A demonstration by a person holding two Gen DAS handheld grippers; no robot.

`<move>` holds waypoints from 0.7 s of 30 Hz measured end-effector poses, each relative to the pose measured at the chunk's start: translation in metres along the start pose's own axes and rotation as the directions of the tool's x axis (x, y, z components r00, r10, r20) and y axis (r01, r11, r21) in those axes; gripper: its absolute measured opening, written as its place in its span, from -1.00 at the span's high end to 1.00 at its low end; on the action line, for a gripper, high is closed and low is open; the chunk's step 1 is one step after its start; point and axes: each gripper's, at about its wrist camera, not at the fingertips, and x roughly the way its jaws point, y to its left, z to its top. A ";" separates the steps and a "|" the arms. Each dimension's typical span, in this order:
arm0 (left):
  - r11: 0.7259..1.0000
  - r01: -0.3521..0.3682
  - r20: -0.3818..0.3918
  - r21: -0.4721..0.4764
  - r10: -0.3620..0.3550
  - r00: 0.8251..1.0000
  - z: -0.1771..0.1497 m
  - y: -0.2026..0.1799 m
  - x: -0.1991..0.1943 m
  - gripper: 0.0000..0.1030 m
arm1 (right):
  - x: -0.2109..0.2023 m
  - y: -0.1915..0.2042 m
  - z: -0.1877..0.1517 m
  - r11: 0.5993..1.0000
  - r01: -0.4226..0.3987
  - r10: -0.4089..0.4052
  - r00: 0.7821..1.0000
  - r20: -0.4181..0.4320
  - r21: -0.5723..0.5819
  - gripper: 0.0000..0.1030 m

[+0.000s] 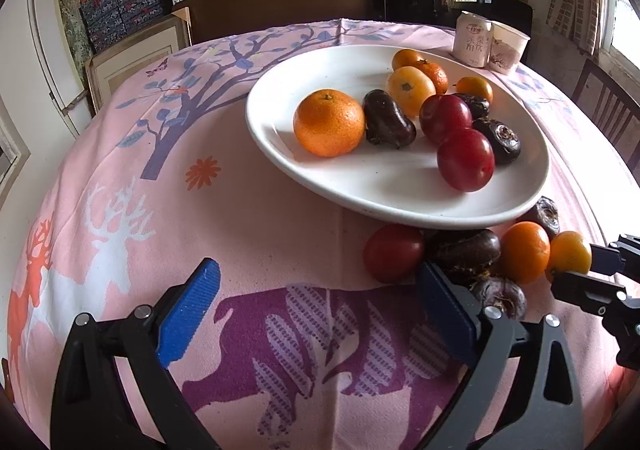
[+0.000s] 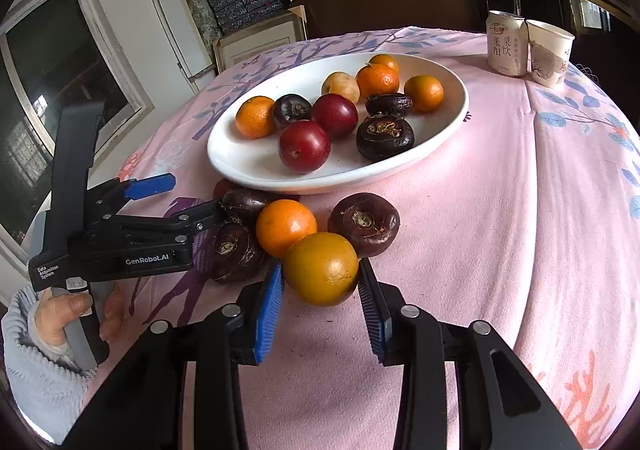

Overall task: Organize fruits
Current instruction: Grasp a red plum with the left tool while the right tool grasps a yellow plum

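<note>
Our right gripper jaws seemingly pinched the orange; left gripper gaped wide. Slipping, it could roll.

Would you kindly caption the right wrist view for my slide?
Right gripper closing around a yellow-orange fruit beside the white plate.

plate: on the tablecloth, holding 9 fruits
loose fruits: on the cloth, clustered just before the plate's near rim
can, cup: side by side behind the plate, cup to the right
</note>
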 end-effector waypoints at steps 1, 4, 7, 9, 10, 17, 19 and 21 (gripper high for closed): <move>1.000 0.009 -0.003 -0.001 -0.009 1.000 0.001 0.001 0.001 -0.89 | 0.000 0.000 0.000 1.000 0.001 -0.001 1.000 -0.002 -0.001 0.26; 1.000 -0.001 0.002 0.013 0.001 1.000 0.000 0.000 0.001 -0.90 | 0.000 0.000 -0.001 1.000 0.000 0.000 1.000 -0.006 0.001 0.26; 0.997 -0.066 0.020 0.031 0.065 0.998 -0.003 0.002 -0.006 -0.92 | -0.001 -0.003 -0.002 1.000 0.000 0.000 1.000 -0.003 0.015 0.26; 0.994 -0.109 0.023 -0.012 0.110 0.994 -0.004 0.015 -0.010 -0.92 | 0.000 -0.004 -0.001 1.000 0.000 0.000 1.000 -0.003 0.022 0.25; 0.988 -0.150 0.015 -0.042 0.150 0.989 -0.004 0.023 -0.010 -0.92 | 0.000 -0.004 -0.001 1.000 0.002 -0.001 1.000 -0.006 0.018 0.25; 0.999 -0.027 0.070 -0.020 0.029 0.997 -0.005 0.014 -0.025 -0.89 | 0.000 -0.002 -0.001 1.000 0.008 -0.008 1.000 -0.005 0.006 0.25; 0.999 -0.037 0.058 0.026 0.035 0.998 -0.004 0.002 -0.019 -0.91 | 0.000 -0.001 -0.001 1.000 0.009 -0.009 1.000 -0.005 0.005 0.25; 0.999 -0.017 0.042 0.052 0.015 0.999 -0.003 -0.005 -0.014 -0.90 | -0.001 0.000 -0.001 1.000 0.009 -0.009 1.000 -0.002 -0.002 0.25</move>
